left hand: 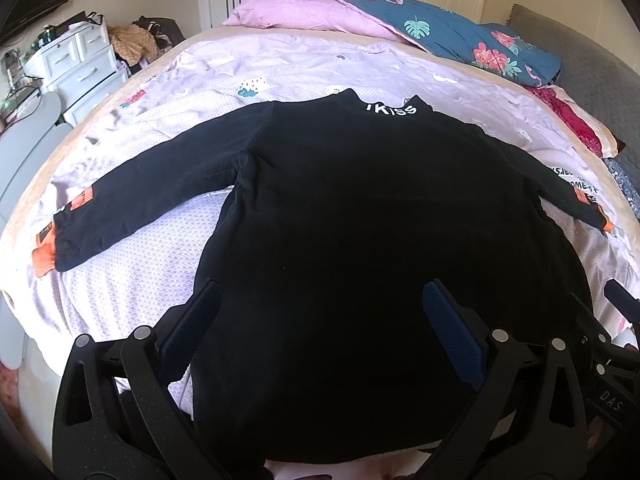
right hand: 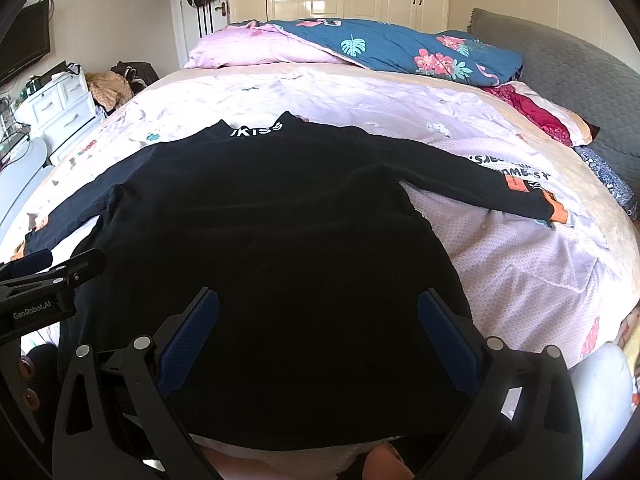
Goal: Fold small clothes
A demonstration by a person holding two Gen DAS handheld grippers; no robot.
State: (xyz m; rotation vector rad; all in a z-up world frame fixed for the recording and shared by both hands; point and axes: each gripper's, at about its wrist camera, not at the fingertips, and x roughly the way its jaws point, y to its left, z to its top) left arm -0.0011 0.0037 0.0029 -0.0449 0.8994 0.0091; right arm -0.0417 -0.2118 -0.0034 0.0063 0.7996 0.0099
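1. On the bed point(left hand: 132, 280), a black top point(left hand: 352, 216) lay flat, collar away from me and both sleeves spread wide.
2. I held the left gripper point(left hand: 320, 300) over its hem, fingers spread apart, gripping nothing.
3. My right gripper point(right hand: 318, 308) hovered alongside, jaws likewise wide.
4. A quilt point(right hand: 400, 46) sat bunched beyond the collar.

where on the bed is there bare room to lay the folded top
Bare sheet lies right of the black top, below its right sleeve; another patch beyond the collar. Crowded along the quilts and pillows.
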